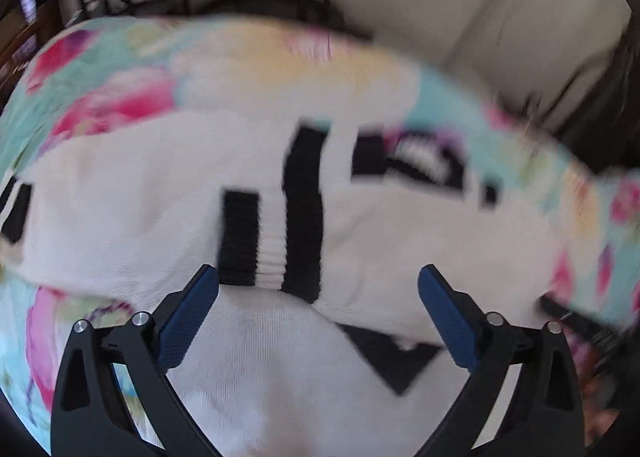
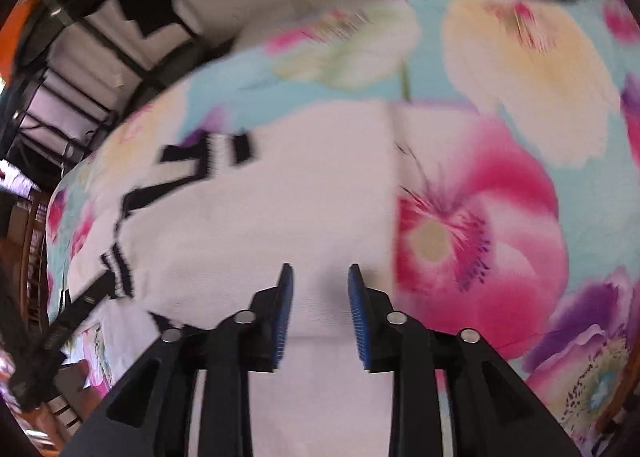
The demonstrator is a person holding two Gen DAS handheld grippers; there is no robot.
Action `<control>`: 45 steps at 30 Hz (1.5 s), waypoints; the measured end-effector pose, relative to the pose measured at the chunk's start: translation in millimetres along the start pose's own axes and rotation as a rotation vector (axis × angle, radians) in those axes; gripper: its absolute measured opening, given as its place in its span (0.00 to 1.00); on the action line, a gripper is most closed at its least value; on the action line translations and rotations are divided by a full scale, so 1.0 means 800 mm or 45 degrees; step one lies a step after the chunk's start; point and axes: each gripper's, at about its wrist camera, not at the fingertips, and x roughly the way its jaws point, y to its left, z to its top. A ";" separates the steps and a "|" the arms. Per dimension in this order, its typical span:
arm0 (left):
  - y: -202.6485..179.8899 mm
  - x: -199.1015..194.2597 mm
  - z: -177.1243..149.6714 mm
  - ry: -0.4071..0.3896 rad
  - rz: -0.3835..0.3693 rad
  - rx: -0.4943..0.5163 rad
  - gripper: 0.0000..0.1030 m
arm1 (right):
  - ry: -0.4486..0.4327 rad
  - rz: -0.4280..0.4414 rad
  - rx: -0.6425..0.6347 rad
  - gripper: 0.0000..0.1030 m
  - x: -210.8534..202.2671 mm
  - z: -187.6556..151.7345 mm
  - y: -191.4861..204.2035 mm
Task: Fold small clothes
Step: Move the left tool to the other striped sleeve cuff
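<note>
1. Holding my left gripper (image 1: 318, 277) wide open, I hang over the white garment (image 1: 160, 193) with black stripes; nothing is between its blue pads (image 1: 188, 317).
2. My right gripper (image 2: 320, 277) is a little open over plain white cloth, gripping nothing.
3. It lies spread on the flowered sheet (image 2: 500, 217), reaching the sheet's far edge.

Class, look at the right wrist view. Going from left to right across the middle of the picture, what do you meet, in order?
Dark metal railing → white knitted garment with black stripes → big pink flower printed on the floral sheet → pale turquoise ground of that sheet.
</note>
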 end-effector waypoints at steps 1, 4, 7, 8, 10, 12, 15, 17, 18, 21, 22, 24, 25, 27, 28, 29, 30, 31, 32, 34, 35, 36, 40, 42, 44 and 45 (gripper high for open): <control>0.005 0.018 0.001 0.055 0.049 -0.010 0.95 | 0.032 0.001 0.020 0.28 0.010 0.000 -0.011; 0.035 0.042 -0.006 0.094 -0.002 -0.092 0.96 | 0.036 -0.017 0.056 0.22 0.014 0.002 -0.039; 0.025 0.021 -0.004 0.026 0.060 -0.023 0.96 | -0.128 -0.080 0.069 0.25 -0.014 0.014 -0.052; 0.024 0.011 -0.003 -0.017 0.067 -0.023 0.95 | -0.181 -0.056 0.094 0.25 -0.024 0.024 -0.055; 0.025 -0.006 0.000 -0.101 0.057 -0.040 0.95 | -0.209 -0.012 0.131 0.25 -0.026 0.039 -0.055; 0.025 -0.006 0.010 -0.086 0.050 -0.053 0.95 | -0.198 0.016 0.128 0.25 -0.015 0.056 -0.046; 0.036 0.033 0.014 0.075 0.113 -0.057 0.96 | -0.143 -0.023 0.113 0.24 0.016 0.068 -0.040; 0.036 0.040 0.007 0.052 0.127 -0.019 0.96 | -0.064 -0.106 0.161 0.28 0.044 0.071 -0.051; 0.030 0.039 0.005 0.016 0.155 0.016 0.96 | -0.078 -0.066 0.212 0.28 0.048 0.068 -0.060; 0.016 0.030 0.003 -0.017 0.228 0.081 0.96 | -0.155 -0.039 0.217 0.31 0.022 0.057 -0.062; 0.019 0.022 0.005 -0.021 0.206 0.055 0.96 | -0.188 -0.050 0.186 0.33 0.009 0.049 -0.059; 0.032 0.012 0.006 -0.037 0.156 -0.024 0.96 | -0.243 -0.013 0.105 0.44 -0.017 0.028 -0.049; 0.041 0.010 0.007 -0.033 0.140 -0.068 0.96 | -0.252 -0.013 0.070 0.59 -0.023 0.017 -0.046; 0.054 0.016 0.003 0.023 0.145 -0.084 0.96 | -0.218 -0.085 0.009 0.77 -0.017 -0.005 -0.042; 0.055 0.025 0.002 0.065 0.149 -0.055 0.96 | -0.134 -0.159 -0.017 0.77 -0.001 -0.013 -0.046; 0.054 0.025 0.001 0.065 0.162 -0.024 0.96 | -0.010 -0.226 -0.030 0.79 0.025 -0.024 -0.054; 0.050 0.019 0.000 0.059 0.193 0.011 0.96 | -0.041 -0.216 -0.032 0.79 0.027 -0.035 -0.056; 0.047 0.014 -0.001 0.066 0.227 0.027 0.96 | -0.104 -0.215 -0.039 0.78 0.014 -0.039 -0.054; 0.045 0.007 -0.003 0.061 0.264 0.045 0.96 | -0.126 -0.242 -0.062 0.78 0.001 -0.042 -0.049; 0.045 -0.011 -0.005 0.012 0.301 0.083 0.96 | -0.134 -0.237 -0.105 0.79 -0.024 -0.050 -0.042; 0.049 -0.020 -0.006 -0.002 0.312 0.096 0.96 | -0.133 -0.212 -0.130 0.79 -0.037 -0.057 -0.039; 0.057 -0.028 -0.006 -0.003 0.325 0.097 0.96 | -0.119 -0.197 -0.156 0.80 -0.046 -0.064 -0.036; 0.118 -0.056 -0.010 0.062 0.294 -0.018 0.96 | -0.016 -0.175 -0.268 0.82 -0.080 -0.109 -0.034; 0.157 -0.062 -0.006 0.085 0.305 -0.111 0.96 | 0.004 -0.152 -0.245 0.82 -0.080 -0.126 -0.025; 0.219 -0.066 0.001 0.103 0.335 -0.234 0.96 | 0.025 -0.081 -0.203 0.82 -0.077 -0.133 -0.015; 0.256 -0.069 0.001 0.100 0.385 -0.313 0.96 | 0.029 -0.057 -0.202 0.82 -0.073 -0.137 0.001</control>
